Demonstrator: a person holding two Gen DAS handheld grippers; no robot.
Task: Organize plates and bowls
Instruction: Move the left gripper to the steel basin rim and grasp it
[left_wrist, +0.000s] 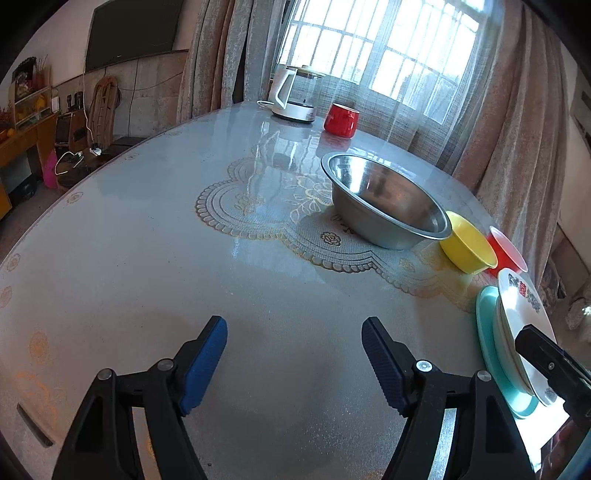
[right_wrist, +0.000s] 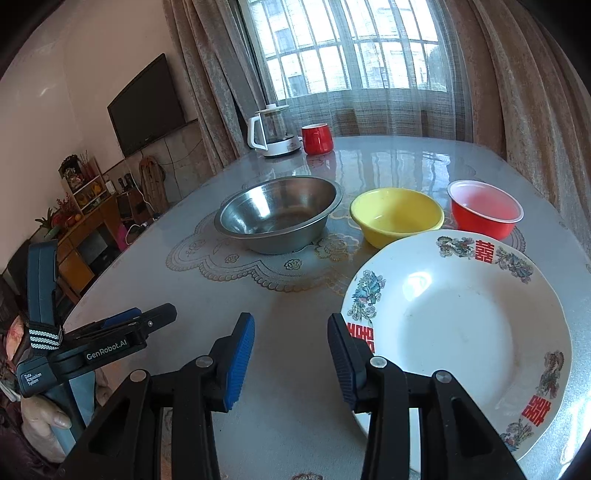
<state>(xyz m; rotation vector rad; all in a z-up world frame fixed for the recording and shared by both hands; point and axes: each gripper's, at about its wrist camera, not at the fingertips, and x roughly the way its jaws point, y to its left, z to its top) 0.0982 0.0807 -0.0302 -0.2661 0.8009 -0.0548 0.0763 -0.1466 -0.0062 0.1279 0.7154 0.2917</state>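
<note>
Steel bowl (right_wrist: 277, 213), yellow bowl (right_wrist: 397, 215), red bowl (right_wrist: 485, 213): all empty.

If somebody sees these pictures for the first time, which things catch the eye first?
The big white plate with red characters and dragons lies nearest, at the table's right. Behind it, three bowls stand in a row: steel bowl, yellow bowl, red bowl.

left gripper (right_wrist: 122, 325): black frame, blue pads, white "GenRobot.AI" lettering, teal handle, checkered strap
right gripper (right_wrist: 291, 354): black arms, ribbed blue pads, silver pivot screws
hand (right_wrist: 44, 417): bare, around the left gripper's handle
</note>
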